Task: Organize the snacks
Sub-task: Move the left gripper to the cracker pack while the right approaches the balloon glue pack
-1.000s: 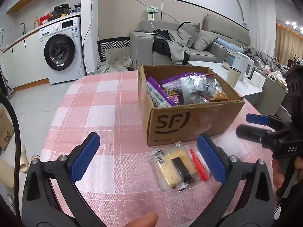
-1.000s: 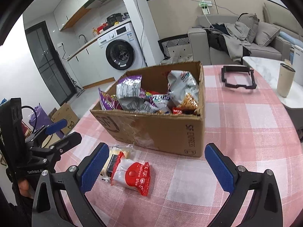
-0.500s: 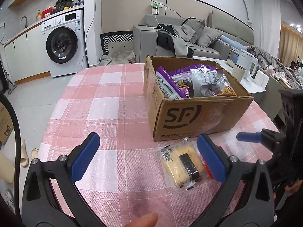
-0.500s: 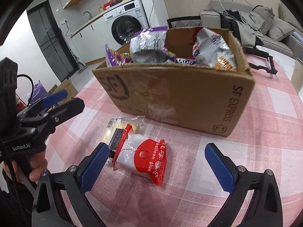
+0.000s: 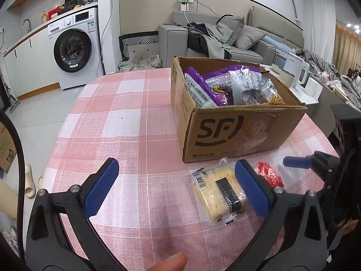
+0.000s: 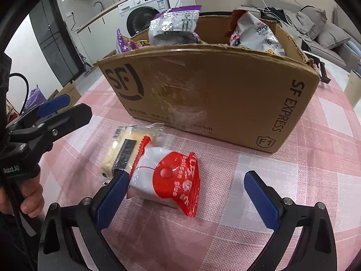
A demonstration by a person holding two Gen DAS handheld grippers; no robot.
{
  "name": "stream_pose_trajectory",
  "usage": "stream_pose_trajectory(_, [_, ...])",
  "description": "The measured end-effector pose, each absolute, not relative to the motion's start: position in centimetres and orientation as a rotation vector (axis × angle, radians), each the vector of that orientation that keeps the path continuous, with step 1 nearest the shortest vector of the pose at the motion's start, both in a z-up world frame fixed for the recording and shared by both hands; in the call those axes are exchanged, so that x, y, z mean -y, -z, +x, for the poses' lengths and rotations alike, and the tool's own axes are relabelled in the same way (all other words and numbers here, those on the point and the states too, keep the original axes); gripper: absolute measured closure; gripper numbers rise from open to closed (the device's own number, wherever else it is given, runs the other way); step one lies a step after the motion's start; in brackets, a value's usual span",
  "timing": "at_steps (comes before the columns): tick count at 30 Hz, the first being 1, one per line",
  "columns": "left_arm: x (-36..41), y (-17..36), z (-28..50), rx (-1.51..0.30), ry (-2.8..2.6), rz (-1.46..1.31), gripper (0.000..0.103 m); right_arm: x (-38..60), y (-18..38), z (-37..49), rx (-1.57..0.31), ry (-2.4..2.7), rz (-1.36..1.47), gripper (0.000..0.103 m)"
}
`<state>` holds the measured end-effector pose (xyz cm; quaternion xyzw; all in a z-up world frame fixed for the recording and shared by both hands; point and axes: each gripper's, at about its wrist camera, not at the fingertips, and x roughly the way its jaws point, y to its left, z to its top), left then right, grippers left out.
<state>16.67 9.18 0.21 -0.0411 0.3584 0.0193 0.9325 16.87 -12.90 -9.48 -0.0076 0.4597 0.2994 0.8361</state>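
A cardboard SF box [image 5: 237, 126] [image 6: 203, 90] holding several snack bags stands on the pink checked tablecloth. In front of it lie a clear-wrapped yellow cake snack [image 5: 216, 194] [image 6: 121, 149] and a red-and-white packet [image 6: 167, 178] [image 5: 269, 176] side by side. My right gripper [image 6: 187, 194] is open, low over the table, its jaws straddling the red-and-white packet. My left gripper [image 5: 176, 189] is open and empty, with its right finger over the cake snack. Each gripper shows in the other's view.
A black frame [image 6: 320, 67] lies on the table behind the box. A cup [image 6: 353, 88] stands on a side table at right. A washing machine [image 5: 74, 49] and sofa [image 5: 225, 43] stand beyond the table. Slippers [image 5: 29, 183] lie on the floor at left.
My right gripper has dropped low and moved in on the red-and-white packet. My left gripper has edged forward and right toward the cake snack. Both stay open.
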Motion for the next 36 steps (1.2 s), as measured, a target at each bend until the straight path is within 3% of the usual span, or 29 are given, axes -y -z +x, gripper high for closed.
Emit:
stream_pose_trajectory(24, [-7.6,3.1,17.9,-0.818,-0.009,-0.058,0.001,14.5,10.1,18.2,-0.948,-0.611,-0.121,0.002])
stream_pose_trajectory(30, [-7.8,3.6,18.0,-0.826,-0.012,-0.055,0.001,14.6,10.6,18.7,-0.943,-0.571,-0.123,0.015])
stream_pose_trajectory(34, [-7.7,3.9,18.1,-0.830,-0.008,-0.051,0.001,14.9,10.3,18.6,-0.936,-0.607,-0.090,0.035])
stream_pose_trajectory(36, [-7.6,4.0,18.2,-0.833,-0.005,-0.046,0.001,14.9,10.3,18.4,-0.932,-0.620,-0.101,0.040])
